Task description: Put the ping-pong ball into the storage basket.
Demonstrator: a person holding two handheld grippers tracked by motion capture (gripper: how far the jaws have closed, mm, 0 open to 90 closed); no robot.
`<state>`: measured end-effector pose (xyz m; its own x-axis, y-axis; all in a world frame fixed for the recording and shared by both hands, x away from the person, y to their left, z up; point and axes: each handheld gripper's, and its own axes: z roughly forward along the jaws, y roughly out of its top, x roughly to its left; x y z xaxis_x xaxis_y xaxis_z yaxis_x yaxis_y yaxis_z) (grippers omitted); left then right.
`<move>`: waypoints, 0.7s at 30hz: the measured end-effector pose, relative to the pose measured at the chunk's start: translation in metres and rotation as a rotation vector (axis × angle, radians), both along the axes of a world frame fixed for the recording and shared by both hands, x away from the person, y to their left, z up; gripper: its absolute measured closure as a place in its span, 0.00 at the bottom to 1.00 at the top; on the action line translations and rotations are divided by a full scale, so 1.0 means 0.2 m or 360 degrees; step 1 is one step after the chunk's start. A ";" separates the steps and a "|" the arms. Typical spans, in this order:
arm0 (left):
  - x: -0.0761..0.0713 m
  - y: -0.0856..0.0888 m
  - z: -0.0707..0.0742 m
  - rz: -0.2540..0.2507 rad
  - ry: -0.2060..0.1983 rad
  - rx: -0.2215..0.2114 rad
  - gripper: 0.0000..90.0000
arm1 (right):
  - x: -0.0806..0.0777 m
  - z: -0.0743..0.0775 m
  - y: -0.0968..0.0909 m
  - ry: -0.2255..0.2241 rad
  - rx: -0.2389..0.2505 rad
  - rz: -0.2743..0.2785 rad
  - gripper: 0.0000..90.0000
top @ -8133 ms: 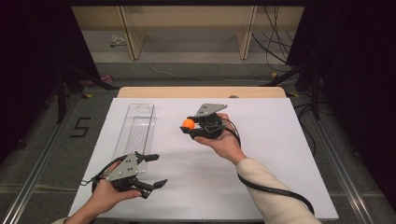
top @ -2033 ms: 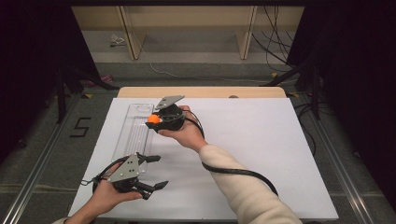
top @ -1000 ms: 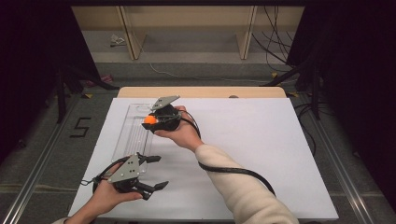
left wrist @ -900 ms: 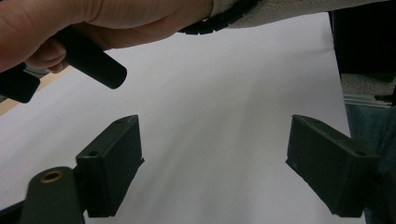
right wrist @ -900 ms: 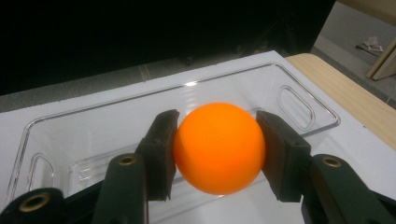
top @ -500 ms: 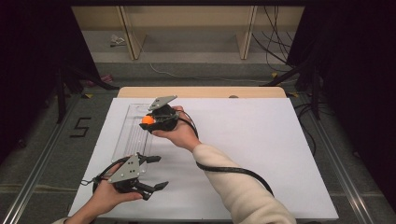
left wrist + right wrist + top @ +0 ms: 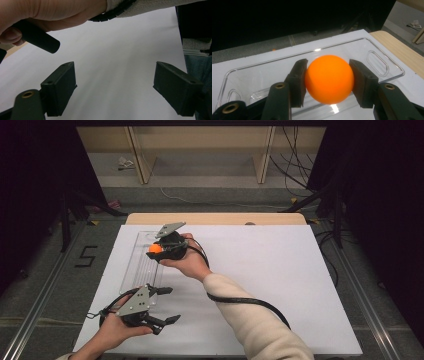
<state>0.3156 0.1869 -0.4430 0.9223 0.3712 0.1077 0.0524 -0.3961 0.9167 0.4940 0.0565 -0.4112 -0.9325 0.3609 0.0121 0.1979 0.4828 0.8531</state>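
An orange ball (image 7: pixel 329 78) sits clamped between the two black jaws of my right gripper (image 7: pixel 328 81). In the high view that right gripper (image 7: pixel 159 251) holds the ball (image 7: pixel 155 248) over the far part of a clear plastic tray (image 7: pixel 141 270) on the left of the white table. The tray (image 7: pixel 367 47) lies just under the ball, its handle slots visible. My left gripper (image 7: pixel 167 306) is near the front left edge of the table, open, with nothing between its jaws. In the left gripper view, the left gripper (image 7: pixel 125 96) points across the bare white surface.
The white table top (image 7: pixel 280 270) has a wooden strip (image 7: pixel 215 218) along its far edge. A black cable (image 7: pixel 250 302) trails from the right gripper beside the sleeve. The person's right hand (image 7: pixel 45 12) and sleeve cross the top of the left gripper view.
The right gripper has carried the orange ball leftward from the table's middle to above the clear tray, creeping further left in the last second. The left gripper has stayed put.
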 end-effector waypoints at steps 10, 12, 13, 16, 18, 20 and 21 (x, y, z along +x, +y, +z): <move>0.00 0.00 0.00 -0.0002 0.0000 -0.0001 0.20 | 0.02 -0.02 0.02 0.0012 -0.0014 -0.0008 0.57; 0.00 0.00 0.00 -0.0002 -0.0001 0.0000 0.20 | 0.03 -0.02 0.03 0.0014 -0.0015 -0.0013 0.57; 0.00 0.00 0.00 -0.0002 0.0000 0.0000 0.20 | 0.03 -0.02 0.03 0.0015 -0.0017 -0.0015 0.57; 0.00 0.00 0.00 -0.0004 -0.0001 0.0000 0.20 | 0.04 -0.03 0.03 0.0019 -0.0020 -0.0019 0.57; 0.00 0.00 0.00 -0.0004 -0.0001 0.0000 0.20 | 0.04 -0.03 0.04 0.0020 -0.0022 -0.0017 0.57; 0.00 0.00 0.00 -0.0004 -0.0001 0.0000 0.20 | 0.04 -0.03 0.04 0.0020 -0.0024 -0.0020 0.57; 0.00 0.00 0.00 -0.0004 0.0000 0.0000 0.20 | 0.05 -0.03 0.04 0.0024 -0.0024 -0.0021 0.57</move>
<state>0.3154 0.1867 -0.4431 0.9233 0.3687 0.1074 0.0515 -0.3961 0.9168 0.5032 0.0648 -0.4169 -0.9274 0.3734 0.0204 0.2169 0.4928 0.8427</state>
